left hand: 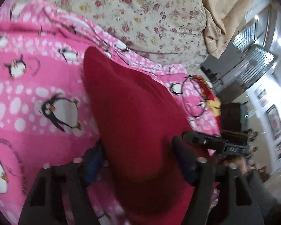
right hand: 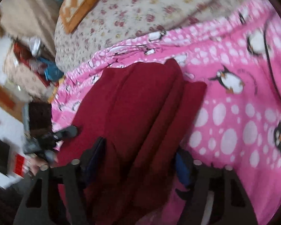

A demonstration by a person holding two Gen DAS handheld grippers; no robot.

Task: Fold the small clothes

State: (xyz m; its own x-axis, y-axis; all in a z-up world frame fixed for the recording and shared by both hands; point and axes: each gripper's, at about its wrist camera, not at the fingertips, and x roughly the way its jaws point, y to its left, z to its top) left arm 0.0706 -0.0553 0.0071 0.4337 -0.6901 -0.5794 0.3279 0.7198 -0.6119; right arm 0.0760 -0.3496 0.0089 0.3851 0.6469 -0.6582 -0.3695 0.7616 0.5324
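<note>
A dark red garment (left hand: 133, 103) lies lengthwise on a pink penguin-print blanket (left hand: 37, 93), its far end narrowing to a rounded tip. My left gripper (left hand: 138, 150) is low over its near part. The fingers stand apart and the red cloth fills the gap between them. In the right wrist view the same garment (right hand: 140, 97) shows long folds running away from me. My right gripper (right hand: 140, 150) straddles it, jaws apart, blue pads at either side of the cloth. Each gripper shows in the other's view: the right gripper (left hand: 206, 142) and the left gripper (right hand: 69, 131), both at the garment's edge.
A cream floral bed cover (left hand: 140, 18) lies beyond the pink blanket (right hand: 234, 121). An orange checked cushion (right hand: 80, 1) rests on it. A thin black loop (left hand: 194, 97) lies on the blanket beside the garment. Beige fabric (left hand: 224, 9) hangs behind, and clutter (right hand: 37, 61) sits past the bed's edge.
</note>
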